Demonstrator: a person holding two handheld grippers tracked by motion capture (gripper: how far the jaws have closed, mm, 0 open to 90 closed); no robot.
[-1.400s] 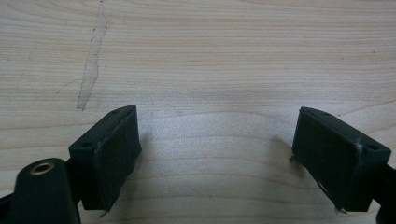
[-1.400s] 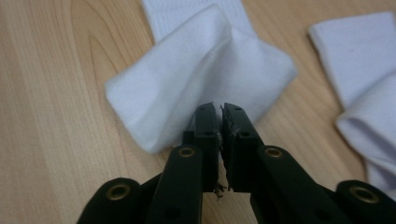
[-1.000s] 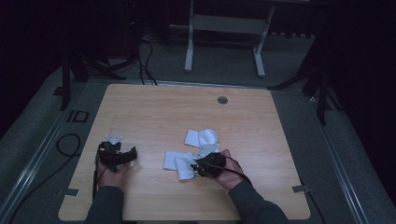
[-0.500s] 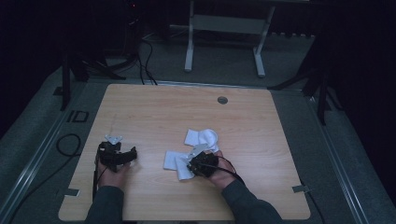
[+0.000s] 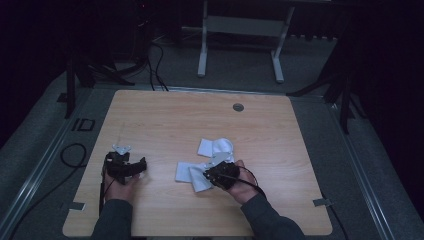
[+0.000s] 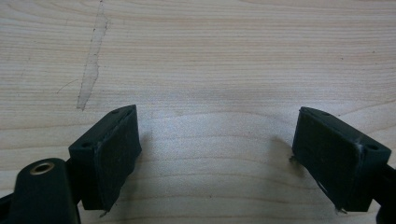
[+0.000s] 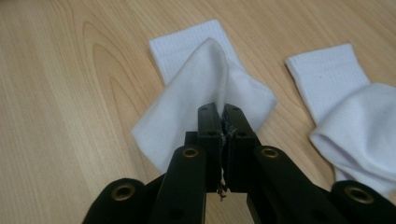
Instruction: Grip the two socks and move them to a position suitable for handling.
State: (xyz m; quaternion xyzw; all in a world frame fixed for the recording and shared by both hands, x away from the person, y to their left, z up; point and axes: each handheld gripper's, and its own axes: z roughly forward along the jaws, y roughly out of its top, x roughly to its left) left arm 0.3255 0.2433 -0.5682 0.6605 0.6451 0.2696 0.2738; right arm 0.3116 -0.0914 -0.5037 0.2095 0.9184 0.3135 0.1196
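Two white socks [image 7: 205, 88] on table [image 5: 165, 125]; right gripper [image 7: 223, 112] pinching one; left gripper [image 6: 215, 154] jaws apart

A white sock [image 7: 196, 88] lay folded on the tabletop [image 7: 60, 93], one fold pinched upward and its ribbed cuff toward 12 o'clock. A second white sock [image 7: 350, 112] lay at its 3 o'clock, apart.

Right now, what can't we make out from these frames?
- Right gripper, right gripper view: shut jaws hide the pinched fold of the near sock.
- Far sock, same view: cut off by the right edge.
- High view: the right hand covers the gripper's jaws.
- Left gripper, left gripper view: open over the bare table.
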